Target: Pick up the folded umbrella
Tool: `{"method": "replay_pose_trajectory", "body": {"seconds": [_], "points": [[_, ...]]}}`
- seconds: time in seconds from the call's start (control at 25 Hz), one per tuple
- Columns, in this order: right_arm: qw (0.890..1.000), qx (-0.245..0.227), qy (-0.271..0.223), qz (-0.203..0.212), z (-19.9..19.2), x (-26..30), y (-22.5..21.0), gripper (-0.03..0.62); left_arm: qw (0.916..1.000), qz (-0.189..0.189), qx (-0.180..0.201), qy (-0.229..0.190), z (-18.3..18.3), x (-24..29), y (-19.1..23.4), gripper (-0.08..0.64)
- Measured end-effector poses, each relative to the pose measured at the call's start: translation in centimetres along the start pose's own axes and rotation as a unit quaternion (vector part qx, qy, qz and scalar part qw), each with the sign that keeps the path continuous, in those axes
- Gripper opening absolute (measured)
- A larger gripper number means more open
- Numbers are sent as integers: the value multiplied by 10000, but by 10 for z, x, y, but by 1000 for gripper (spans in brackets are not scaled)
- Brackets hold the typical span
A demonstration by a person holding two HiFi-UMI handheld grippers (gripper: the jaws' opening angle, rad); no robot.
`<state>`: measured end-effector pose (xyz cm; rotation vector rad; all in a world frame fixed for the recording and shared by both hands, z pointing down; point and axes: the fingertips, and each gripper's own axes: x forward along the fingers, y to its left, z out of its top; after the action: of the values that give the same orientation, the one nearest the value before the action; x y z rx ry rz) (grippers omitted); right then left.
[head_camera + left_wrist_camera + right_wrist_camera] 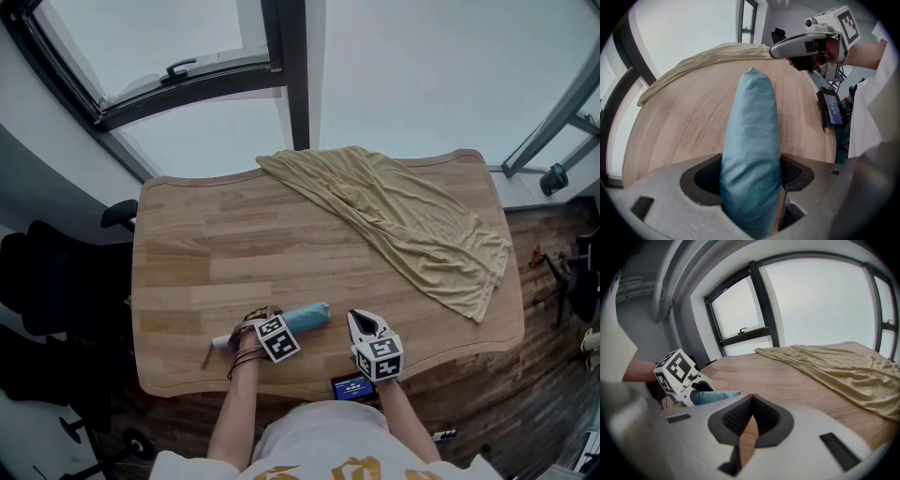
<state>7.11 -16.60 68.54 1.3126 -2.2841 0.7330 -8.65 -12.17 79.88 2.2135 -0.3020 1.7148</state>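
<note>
Closest in, the left gripper (751, 190) had its jaws pinched on the folded umbrella (752, 126), whose pale-blue sleeve filled the gap between the pads and ran forward from them to its rounded tip. The grip sat toward the handle end, so most of the bundle stuck out ahead of the jaws and only a short pale stub showed behind them. To that gripper's right and just beside the umbrella's tip, the right gripper (749, 427) hovered with its jaws pressed nearly together on nothing, only a sliver of wood showing between them. By my reading, the grasp was made and the lift was the step in hand; whether the umbrella had left the wooden table (206, 253) could not be told. The next move would call for a straight rise with the clamp kept firm, since the long free end could sag. Well beyond both grippers, a tan cloth (403, 216) lay draped over the table's far right corner.
</note>
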Motion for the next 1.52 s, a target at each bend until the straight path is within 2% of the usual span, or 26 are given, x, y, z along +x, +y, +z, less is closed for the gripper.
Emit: {"method": "replay_pose_trajectory", "body": {"seconds": [0.24,0.48,0.68,0.88,1.12,1.28,1.52], "points": [[10000,4,-39,18,2,0,0,9,9999,76,47,-117,-1,-1,-1,336],[9999,39,-132,1,8,-6,-4,9,9994,244,-122,-228,-4,-4,-4,317],[9998,47,-176,-52,10,-13,-10,9,9980,543,9,-325,-5,-6,-4,308],[9998,127,-162,-61,6,-16,-12,9,9966,622,-226,-493,3,-12,-2,308],[9996,65,-281,6,17,-18,-7,9,9919,753,-498,-892,17,-32,6,308],[9993,90,-350,7,22,-19,-7,9,9861,888,-760,-1182,24,-45,11,308],[9990,1,-421,135,29,-20,3,9,9758,806,-1114,-1700,36,-68,6,308]]}}
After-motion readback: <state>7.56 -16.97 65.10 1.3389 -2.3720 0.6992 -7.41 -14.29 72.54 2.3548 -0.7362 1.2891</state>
